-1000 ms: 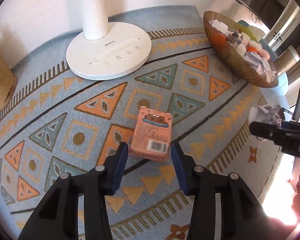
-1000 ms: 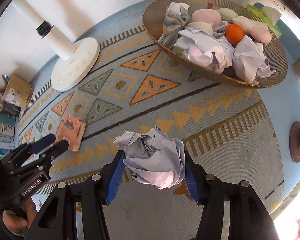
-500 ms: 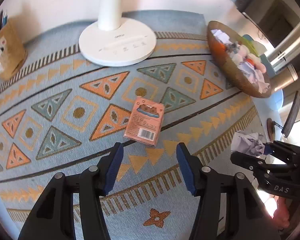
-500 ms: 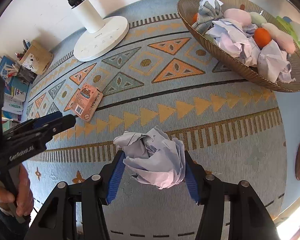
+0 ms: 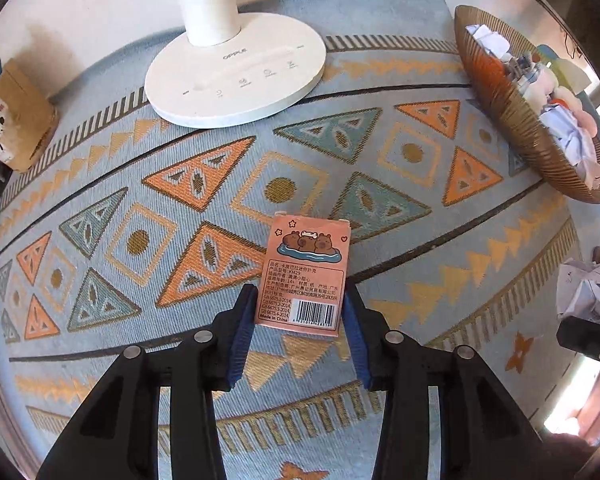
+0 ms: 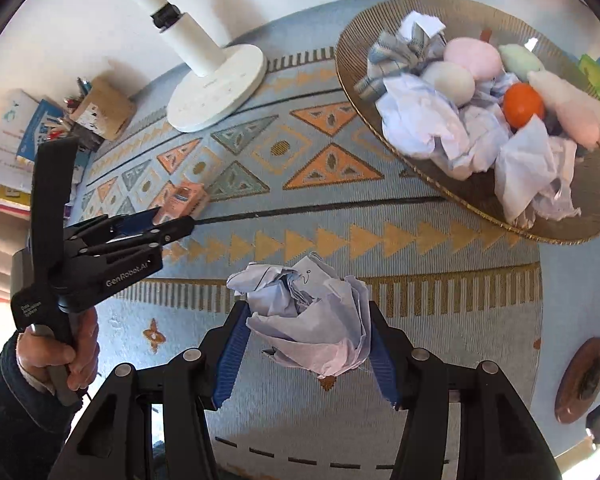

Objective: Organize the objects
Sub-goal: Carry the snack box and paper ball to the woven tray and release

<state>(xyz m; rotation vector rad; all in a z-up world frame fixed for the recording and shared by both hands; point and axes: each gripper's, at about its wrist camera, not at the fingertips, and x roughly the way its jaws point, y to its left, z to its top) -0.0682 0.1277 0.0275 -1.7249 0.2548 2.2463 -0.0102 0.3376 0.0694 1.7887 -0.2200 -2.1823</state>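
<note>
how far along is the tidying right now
Done: the basket already holds crumpled papers, a cloth, soft balls and an orange ball. In hand: the right tongs are shut on a paper ball, held apart from the basket. The left tongs straddle the pink card box lying on the mat, not visibly clamped. Left: both go away.

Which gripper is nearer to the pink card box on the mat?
Left. The left gripper has its open fingers on either side of the pink card box. The right gripper is off to the side, shut on a crumpled paper ball.
</note>
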